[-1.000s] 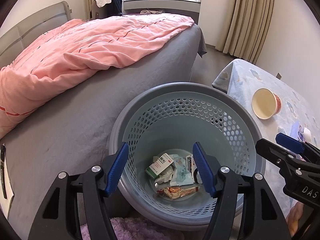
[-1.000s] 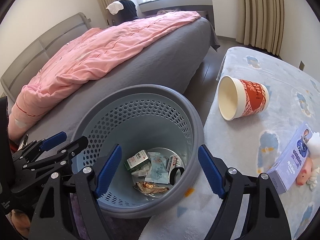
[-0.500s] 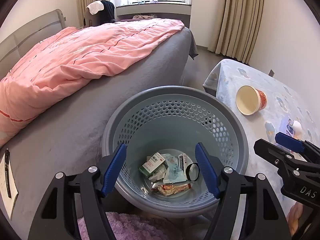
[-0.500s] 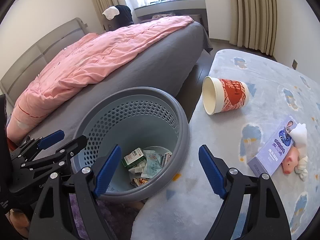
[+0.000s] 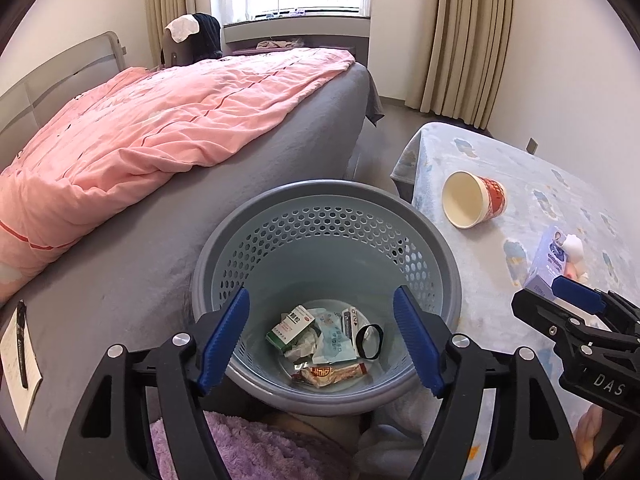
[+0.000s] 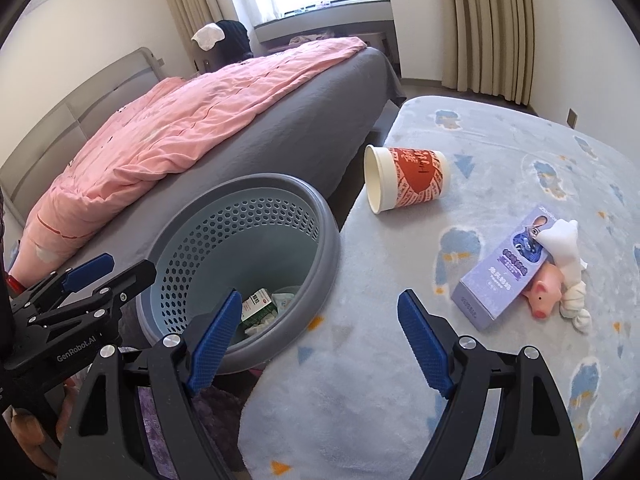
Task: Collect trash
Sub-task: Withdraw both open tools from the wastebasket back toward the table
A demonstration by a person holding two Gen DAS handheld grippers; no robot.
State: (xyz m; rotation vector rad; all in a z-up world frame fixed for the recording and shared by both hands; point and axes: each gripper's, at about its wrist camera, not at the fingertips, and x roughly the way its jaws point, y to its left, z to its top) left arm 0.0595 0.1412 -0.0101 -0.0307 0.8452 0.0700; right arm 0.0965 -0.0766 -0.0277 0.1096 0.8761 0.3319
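Note:
A grey-blue perforated trash basket [image 5: 448, 256] [image 6: 328, 236] stands between the bed and a table; inside lie a green-white box [image 5: 290, 326], wrappers and a black ring. A red-and-white paper cup [image 5: 472, 199] [image 6: 406, 184] lies on its side on the table. A purple box [image 6: 504, 270], a pink pig toy [image 6: 542, 294] and a crumpled white tissue [image 6: 568, 256] lie to its right. My left gripper [image 5: 320, 338] is open and empty above the basket. My right gripper [image 6: 320, 332] is open and empty over the table's near left edge.
A bed with a grey sheet [image 5: 120, 264] and a pink duvet [image 5: 140, 132] fills the left. A paper with a pen [image 5: 20, 360] lies on it. The table wears a light blue patterned cloth [image 6: 520, 152]. Curtains and a window are at the back.
Both grippers have drawn back and up from the basket. The right gripper has swung right, so more of the table, the purple box and the pig toy show.

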